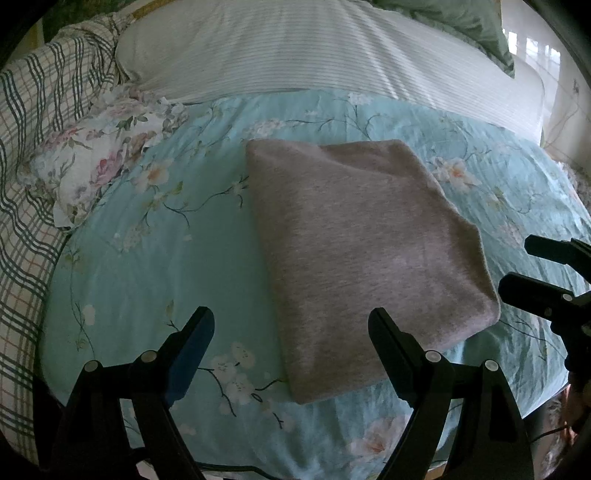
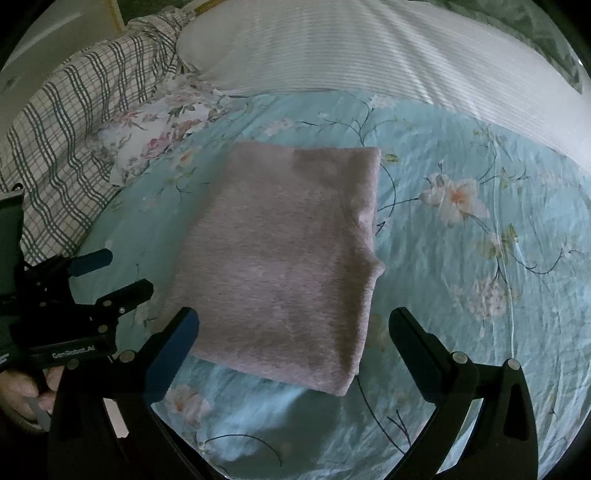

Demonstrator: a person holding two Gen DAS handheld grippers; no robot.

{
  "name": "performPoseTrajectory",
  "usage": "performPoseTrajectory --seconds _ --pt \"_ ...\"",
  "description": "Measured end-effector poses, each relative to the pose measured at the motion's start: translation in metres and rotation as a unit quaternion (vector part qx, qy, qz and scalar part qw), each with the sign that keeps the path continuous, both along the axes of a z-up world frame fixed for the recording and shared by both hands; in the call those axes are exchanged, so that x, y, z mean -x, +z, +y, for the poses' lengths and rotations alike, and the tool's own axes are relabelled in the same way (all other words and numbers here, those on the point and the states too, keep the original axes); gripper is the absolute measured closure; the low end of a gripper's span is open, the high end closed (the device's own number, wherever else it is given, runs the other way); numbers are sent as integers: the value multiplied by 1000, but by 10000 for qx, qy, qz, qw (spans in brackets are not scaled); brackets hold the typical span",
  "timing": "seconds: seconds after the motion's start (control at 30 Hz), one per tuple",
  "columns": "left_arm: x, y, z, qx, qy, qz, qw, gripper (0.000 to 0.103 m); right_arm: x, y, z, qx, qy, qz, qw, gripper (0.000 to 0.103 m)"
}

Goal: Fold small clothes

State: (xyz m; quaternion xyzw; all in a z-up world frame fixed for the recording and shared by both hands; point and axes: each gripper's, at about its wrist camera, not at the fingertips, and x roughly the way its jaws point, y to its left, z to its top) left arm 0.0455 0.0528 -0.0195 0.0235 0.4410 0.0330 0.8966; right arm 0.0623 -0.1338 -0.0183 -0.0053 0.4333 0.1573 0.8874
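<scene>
A grey knit garment [image 1: 354,251] lies folded into a neat rectangle on the turquoise floral bedspread [image 1: 155,266]. My left gripper [image 1: 291,321] hovers open above its near left corner, with nothing between the fingers. My right gripper [image 2: 293,321] stands open over the garment's [image 2: 288,258] near edge, also holding nothing. In the left wrist view the right gripper [image 1: 517,266] shows at the right edge beside the garment. The right wrist view has the left gripper [image 2: 125,269] at the left, open, with a hand [image 2: 22,391] on its handle.
A white striped pillow [image 1: 314,51] lies across the back of the bed. A plaid quilt [image 1: 33,155] and a floral pillow [image 1: 99,158] sit at the left. A green cushion [image 1: 476,22] is at the back right. The bed's near edge runs below the grippers.
</scene>
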Motion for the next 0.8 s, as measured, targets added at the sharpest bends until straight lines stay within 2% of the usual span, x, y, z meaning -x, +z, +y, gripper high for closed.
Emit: performPoseTrajectory --seconds 0.4,0.8 --pt "1 -5 1 52 29 75 10000 17 -2 -12 -8 -51 -29 176 9998 0" --pt "9 -3 -2 86 2 38 10000 17 5 -9 -7 -84 -36 127 9999 1"
